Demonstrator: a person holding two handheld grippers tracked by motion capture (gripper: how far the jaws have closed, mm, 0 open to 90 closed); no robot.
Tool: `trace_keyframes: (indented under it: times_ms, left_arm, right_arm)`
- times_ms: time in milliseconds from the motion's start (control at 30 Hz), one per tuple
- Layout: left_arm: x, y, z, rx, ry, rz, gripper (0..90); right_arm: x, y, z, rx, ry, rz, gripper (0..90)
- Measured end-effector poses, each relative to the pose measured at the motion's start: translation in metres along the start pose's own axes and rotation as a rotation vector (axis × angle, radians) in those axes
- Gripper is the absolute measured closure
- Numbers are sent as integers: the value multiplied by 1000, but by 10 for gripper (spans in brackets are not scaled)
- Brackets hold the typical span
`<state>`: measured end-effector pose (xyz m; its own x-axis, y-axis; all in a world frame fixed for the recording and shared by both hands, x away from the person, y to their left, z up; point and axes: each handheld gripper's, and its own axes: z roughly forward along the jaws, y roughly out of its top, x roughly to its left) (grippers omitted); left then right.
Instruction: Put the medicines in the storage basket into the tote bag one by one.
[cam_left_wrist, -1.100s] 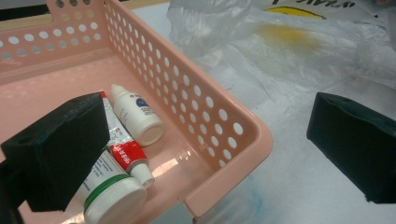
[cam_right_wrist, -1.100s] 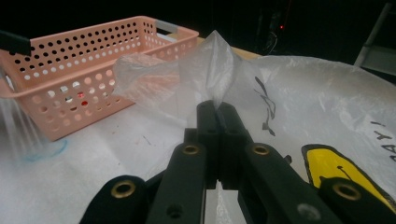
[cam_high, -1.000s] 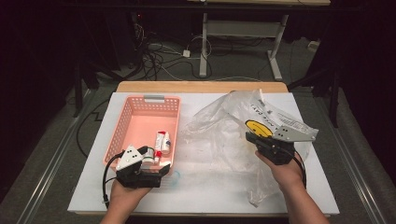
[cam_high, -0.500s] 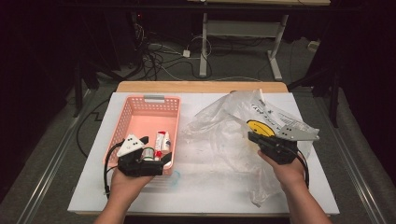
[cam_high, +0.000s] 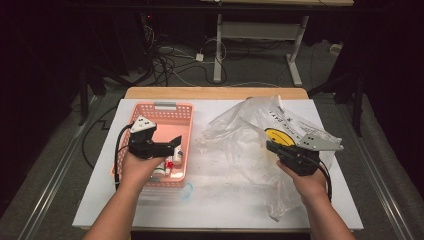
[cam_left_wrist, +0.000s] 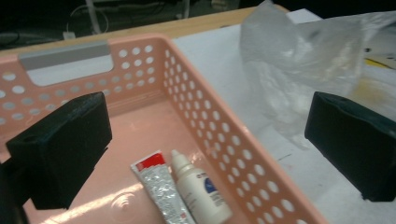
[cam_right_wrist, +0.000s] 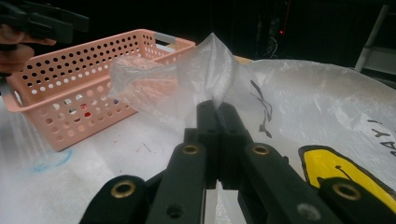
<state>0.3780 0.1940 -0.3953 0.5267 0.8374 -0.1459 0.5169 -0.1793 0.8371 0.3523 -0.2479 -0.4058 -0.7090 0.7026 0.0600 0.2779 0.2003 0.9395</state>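
A pink perforated basket (cam_high: 160, 107) stands at the table's left; a red-and-silver tube (cam_left_wrist: 161, 186) and a white dropper bottle (cam_left_wrist: 198, 189) lie side by side on its floor. My left gripper (cam_high: 172, 145) hovers over the basket's near half, open, its pads (cam_left_wrist: 60, 149) wide apart with nothing between them. A clear plastic bag (cam_high: 240, 130) with a yellow smiley print lies crumpled at the right. My right gripper (cam_high: 270, 146) is shut on a raised fold of that bag (cam_right_wrist: 215, 70), near its middle.
The basket (cam_right_wrist: 70, 79) and bag rest on a white mat (cam_high: 225, 200) over a wooden table whose far edge (cam_high: 215, 92) shows. A faint blue ring (cam_high: 187, 190) marks the mat before the basket. Cables and desk legs lie on the floor beyond.
My left gripper has risen and moved forward from the basket's near edge to above its inside. The right gripper and the bag have stayed put.
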Motion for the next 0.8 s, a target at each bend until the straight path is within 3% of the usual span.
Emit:
trace_keyframes:
  times_ms: [267,600,800]
  left_arm:
    - [27,5,18,76,12,-78,40]
    - [43,8,43,258,8,-144,210]
    - [43,8,55,341,36,-122,319]
  right_arm:
    - [-1,1,0,-1,-2,0,900]
    - [0,1,1,-1,4,3,900]
    - [1,1,0,-3,4,-1,900]
